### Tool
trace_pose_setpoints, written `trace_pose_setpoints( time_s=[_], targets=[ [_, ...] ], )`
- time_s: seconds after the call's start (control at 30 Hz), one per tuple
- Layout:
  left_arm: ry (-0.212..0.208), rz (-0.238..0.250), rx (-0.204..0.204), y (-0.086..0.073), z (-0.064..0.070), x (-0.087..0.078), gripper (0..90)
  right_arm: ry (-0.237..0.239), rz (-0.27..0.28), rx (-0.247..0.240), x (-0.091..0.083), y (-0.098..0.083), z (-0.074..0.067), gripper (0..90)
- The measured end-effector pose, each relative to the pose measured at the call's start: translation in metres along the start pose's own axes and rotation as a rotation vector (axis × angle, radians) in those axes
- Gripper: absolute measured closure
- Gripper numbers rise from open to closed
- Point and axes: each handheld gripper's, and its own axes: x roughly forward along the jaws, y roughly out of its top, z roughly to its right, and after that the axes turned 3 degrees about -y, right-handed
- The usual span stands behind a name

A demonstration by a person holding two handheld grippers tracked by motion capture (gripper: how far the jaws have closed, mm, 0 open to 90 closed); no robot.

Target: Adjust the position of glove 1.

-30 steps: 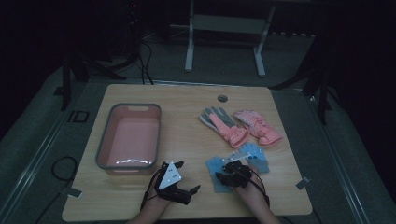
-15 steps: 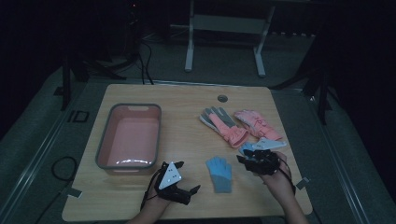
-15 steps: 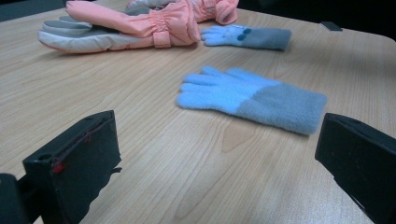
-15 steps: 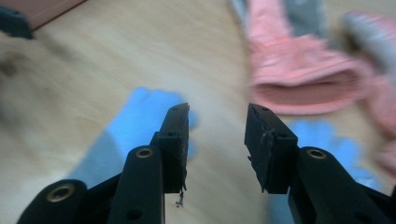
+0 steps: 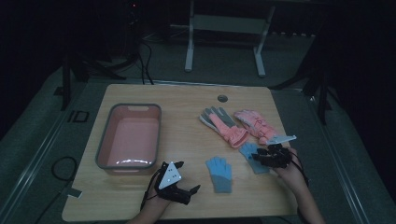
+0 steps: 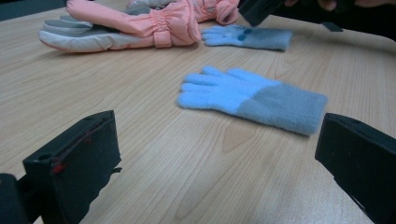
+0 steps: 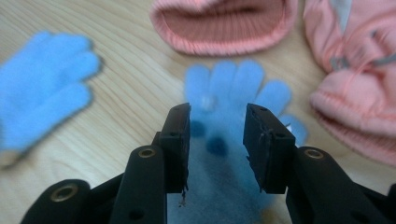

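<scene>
1. Gloves lie scattered over the right half of a wooden table, in a dim room with metal stands behind it.
2. At about nine o'clock from the table's middle sits a pink tub with a grey rim, nothing visible in it.
3. Toward two o'clock rest two pink winter gloves: one with grey fingers, the other just beside it on the right.
4. Near five o'clock a blue knit glove with a grey cuff lies flat, fingers pointing away from the person.
5. A second blue glove lies at about four o'clock, its fingers close to the cuffs of the pink pair.
6. The right gripper is over that second glove; in its own view the jaws stand apart with a narrow gap, the glove's palm below and between them, and I cannot tell whether they touch it. Nothing is pinched.
7. The left gripper rests low at six o'clock near the table's front edge, jaws spread wide and empty, aimed across the bare wood at the first blue glove.
</scene>
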Motion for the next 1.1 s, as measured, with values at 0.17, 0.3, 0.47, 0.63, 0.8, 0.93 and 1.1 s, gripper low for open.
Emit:
trace_pose_setpoints(
  time_s=[0.17, 0.3, 0.47, 0.63, 0.8, 0.93, 1.1],
  targets=[
    [-0.001, 0.001, 0.0, 0.0, 0.0, 0.0, 0.0, -0.013, -0.039, 0.003, 0.014, -0.009, 0.0, 58.9],
    [0.002, -0.002, 0.002, 0.0, 0.0, 0.0, 0.0, -0.045, 0.006, -0.009, 0.016, -0.016, -0.004, 65.1],
    [0.002, -0.003, 0.001, 0.0, 0.0, 0.0, 0.0, -0.053, 0.018, 0.039, 0.015, -0.018, -0.006, 82.2],
    [0.004, -0.002, 0.003, 0.0, 0.0, 0.0, 0.0, -0.097, 0.013, 0.135, 0.012, -0.016, -0.011, 85.6],
    [0.003, -0.003, 0.008, 0.0, 0.0, 0.0, 0.0, -0.145, 0.049, 0.163, -0.008, -0.01, -0.027, 86.0],
    [0.002, -0.003, 0.005, 0.0, 0.001, 0.0, 0.0, -0.143, 0.067, 0.184, -0.03, -0.005, -0.039, 86.0],
    [0.003, -0.006, 0.006, 0.0, 0.0, 0.0, 0.0, -0.163, 0.09, 0.194, -0.05, -0.007, -0.057, 85.9]
  ],
)
